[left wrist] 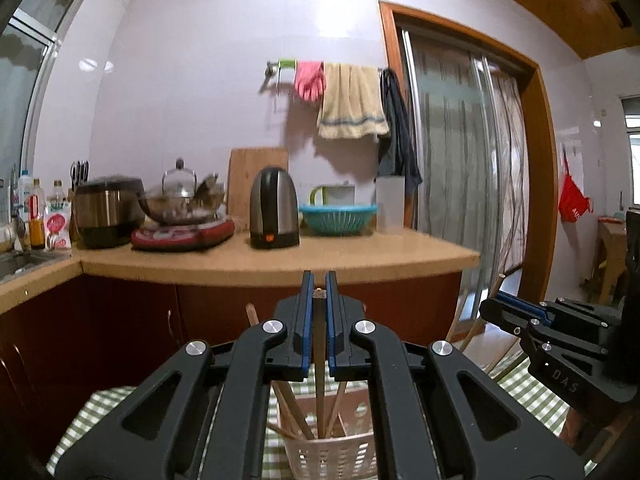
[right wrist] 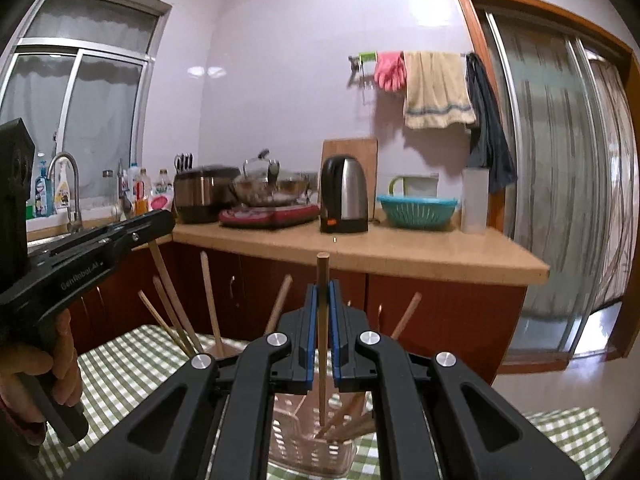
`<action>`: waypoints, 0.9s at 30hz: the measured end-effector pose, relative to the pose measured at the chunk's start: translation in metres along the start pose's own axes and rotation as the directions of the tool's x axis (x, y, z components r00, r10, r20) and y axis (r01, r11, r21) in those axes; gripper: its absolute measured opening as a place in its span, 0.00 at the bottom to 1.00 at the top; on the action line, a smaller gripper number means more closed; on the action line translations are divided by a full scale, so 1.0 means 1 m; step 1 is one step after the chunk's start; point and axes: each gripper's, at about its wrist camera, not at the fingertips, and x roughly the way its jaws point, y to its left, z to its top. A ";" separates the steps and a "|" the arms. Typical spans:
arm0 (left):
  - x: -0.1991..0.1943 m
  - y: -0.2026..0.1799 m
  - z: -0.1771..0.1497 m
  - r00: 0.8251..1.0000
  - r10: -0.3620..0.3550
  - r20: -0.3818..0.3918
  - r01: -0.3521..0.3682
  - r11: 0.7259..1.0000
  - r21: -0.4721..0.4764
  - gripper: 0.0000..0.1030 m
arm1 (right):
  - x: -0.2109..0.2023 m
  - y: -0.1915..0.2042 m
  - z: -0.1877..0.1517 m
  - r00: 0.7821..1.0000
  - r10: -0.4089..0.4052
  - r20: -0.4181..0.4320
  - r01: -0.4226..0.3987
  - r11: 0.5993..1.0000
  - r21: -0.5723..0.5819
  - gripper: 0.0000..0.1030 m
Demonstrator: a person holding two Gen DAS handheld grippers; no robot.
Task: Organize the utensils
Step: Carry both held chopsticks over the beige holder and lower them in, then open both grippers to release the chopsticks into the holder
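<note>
Chopsticks are pinched upright in both grippers: the left gripper (left wrist: 319, 280) has its blue pads pressed on a dark chopstick (left wrist: 320, 360) whose tip dips into a white slotted holder (left wrist: 332, 456), and the right gripper (right wrist: 323, 290) clamps another chopstick (right wrist: 322, 344) over a clear pinkish holder (right wrist: 312, 436). Holding each stick vertical likely lets it drop straight in among those already standing. Both holders sit on a green checked tablecloth (right wrist: 132, 364), before the kitchen counter (left wrist: 320, 256).

Right gripper (right wrist: 323, 292) clamps upright chopstick (right wrist: 322, 320) above holder (right wrist: 308, 436).
</note>
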 end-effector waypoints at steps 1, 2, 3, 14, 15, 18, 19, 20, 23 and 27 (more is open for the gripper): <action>0.003 0.001 -0.003 1.000 0.003 -0.014 -0.003 1.000 -0.003 0.06 | 0.003 0.000 -0.002 1.000 0.000 -0.010 0.000 1.000 0.001 0.06; 0.007 0.002 -0.006 0.999 0.003 -0.035 -0.004 1.000 -0.007 0.06 | 0.005 0.000 -0.004 1.000 0.001 -0.018 -0.001 1.000 0.001 0.06; 0.011 0.003 -0.010 0.999 0.005 -0.053 -0.006 1.000 -0.011 0.06 | 0.006 0.001 -0.006 1.000 -0.002 -0.023 0.002 1.000 0.001 0.06; 0.013 0.003 -0.021 0.997 0.019 -0.081 -0.020 1.000 -0.010 0.39 | 0.005 0.003 -0.003 1.000 -0.012 -0.023 0.011 1.000 -0.010 0.26; 0.013 0.003 -0.020 0.997 0.021 -0.080 -0.022 1.000 -0.008 0.41 | 0.005 0.003 -0.003 1.000 -0.014 -0.019 0.014 1.000 -0.010 0.36; 0.013 0.002 -0.019 0.996 0.030 -0.080 -0.030 1.000 0.002 0.53 | 0.004 0.005 -0.002 1.000 -0.016 -0.010 0.016 1.000 -0.015 0.42; 0.013 0.002 -0.019 0.996 0.030 -0.079 -0.030 1.000 0.003 0.55 | 0.003 0.005 -0.001 1.000 -0.015 -0.006 0.015 1.000 -0.014 0.44; 0.013 0.001 -0.018 0.996 0.032 -0.079 -0.032 0.999 0.005 0.60 | 0.003 0.005 -0.001 1.000 -0.016 -0.003 0.015 1.000 -0.014 0.48; 0.010 0.001 -0.016 0.997 0.039 -0.066 -0.039 0.999 0.004 0.68 | 0.000 0.007 0.001 1.000 -0.019 0.013 0.019 1.000 -0.020 0.57; 0.008 0.000 -0.012 0.998 0.051 -0.047 -0.050 0.999 0.008 0.77 | -0.003 0.008 0.004 0.999 -0.030 0.036 0.031 0.999 -0.023 0.72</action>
